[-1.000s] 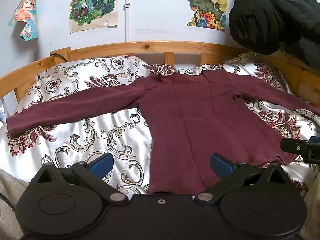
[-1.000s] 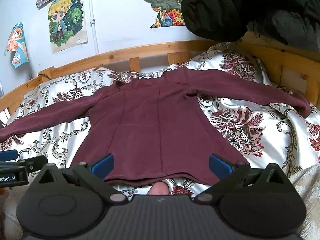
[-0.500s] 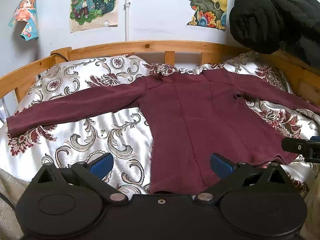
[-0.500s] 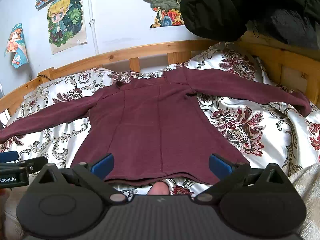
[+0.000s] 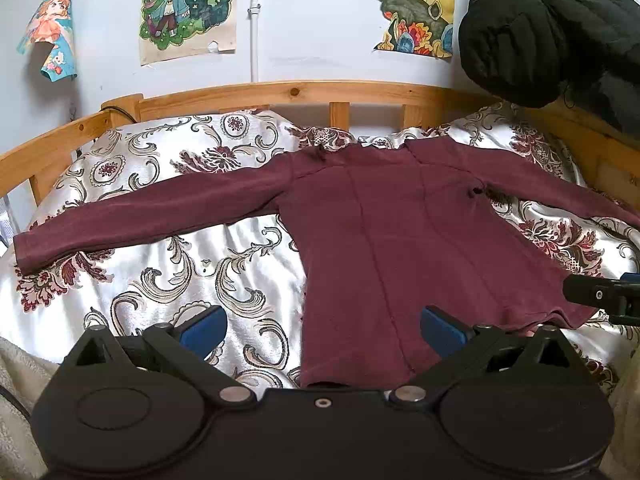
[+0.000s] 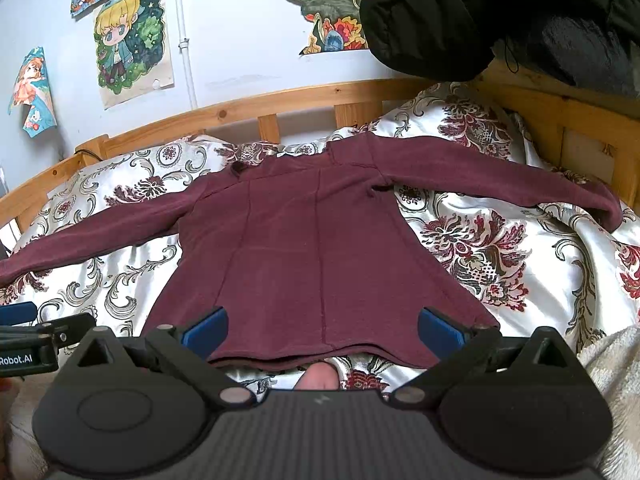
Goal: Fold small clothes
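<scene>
A maroon long-sleeved top lies flat on the floral bedspread, sleeves spread left and right, hem toward me; it also shows in the right wrist view. My left gripper is open and empty, held above the hem's left part. My right gripper is open and empty above the hem's middle. Its tip shows at the right edge of the left wrist view. The left gripper shows at the left edge of the right wrist view.
A wooden bed rail runs along the back and sides. A black padded jacket hangs at the upper right. Posters are on the wall. A beige fleece blanket lies at the near edge.
</scene>
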The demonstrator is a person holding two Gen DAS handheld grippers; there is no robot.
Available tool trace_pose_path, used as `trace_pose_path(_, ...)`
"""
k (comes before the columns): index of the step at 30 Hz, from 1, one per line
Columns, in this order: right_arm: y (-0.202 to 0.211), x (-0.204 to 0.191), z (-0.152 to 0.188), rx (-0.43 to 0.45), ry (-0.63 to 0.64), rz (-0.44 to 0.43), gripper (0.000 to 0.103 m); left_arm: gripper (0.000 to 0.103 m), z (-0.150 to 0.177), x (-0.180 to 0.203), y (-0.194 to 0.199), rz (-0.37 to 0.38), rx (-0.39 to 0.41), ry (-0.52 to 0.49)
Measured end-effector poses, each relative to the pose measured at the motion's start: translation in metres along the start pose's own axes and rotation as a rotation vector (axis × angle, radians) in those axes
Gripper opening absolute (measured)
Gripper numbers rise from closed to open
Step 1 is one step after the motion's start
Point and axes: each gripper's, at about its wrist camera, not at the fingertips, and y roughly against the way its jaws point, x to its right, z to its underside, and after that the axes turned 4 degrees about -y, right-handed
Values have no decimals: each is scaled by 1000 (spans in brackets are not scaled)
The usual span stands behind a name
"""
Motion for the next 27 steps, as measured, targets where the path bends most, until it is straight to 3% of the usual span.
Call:
trace_pose_path(20, -2, 0, 3, -14, -8, 6, 103, 102, 3, -4, -2, -2, -14, 2)
trace_pose_path(27, -10, 18, -15, -21, -93, -23, 103, 102, 2, -4, -6, 0, -44, -15)
